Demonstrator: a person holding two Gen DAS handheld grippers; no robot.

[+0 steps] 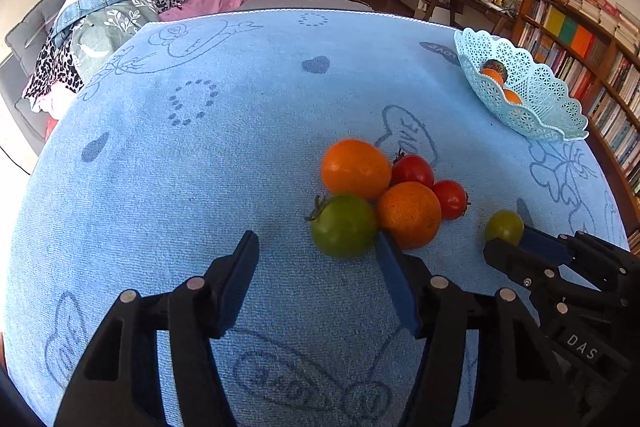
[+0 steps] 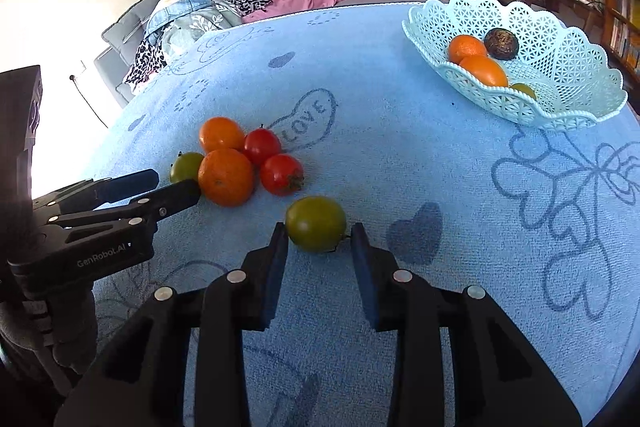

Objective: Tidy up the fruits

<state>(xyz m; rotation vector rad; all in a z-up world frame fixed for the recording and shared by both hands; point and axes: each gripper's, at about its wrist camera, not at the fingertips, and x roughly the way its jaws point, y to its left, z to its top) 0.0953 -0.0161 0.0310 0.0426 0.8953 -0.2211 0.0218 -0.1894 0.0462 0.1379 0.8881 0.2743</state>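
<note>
The right gripper (image 2: 319, 233), jaws parted, is straddling the green tomato (image 2: 316, 223); closing off-centre risks it rolling away. The left gripper (image 1: 318, 247) is gaping beside the fruit cluster.

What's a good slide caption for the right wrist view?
Open right hand-held gripper flanks a lone green tomato, lace basket beyond.

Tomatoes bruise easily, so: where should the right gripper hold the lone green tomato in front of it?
Across its widest middle. The green tomato lies apart from the cluster, and the open right gripper already flanks it from the near side. Its stem points sideways towards one finger, so close gently.
</note>
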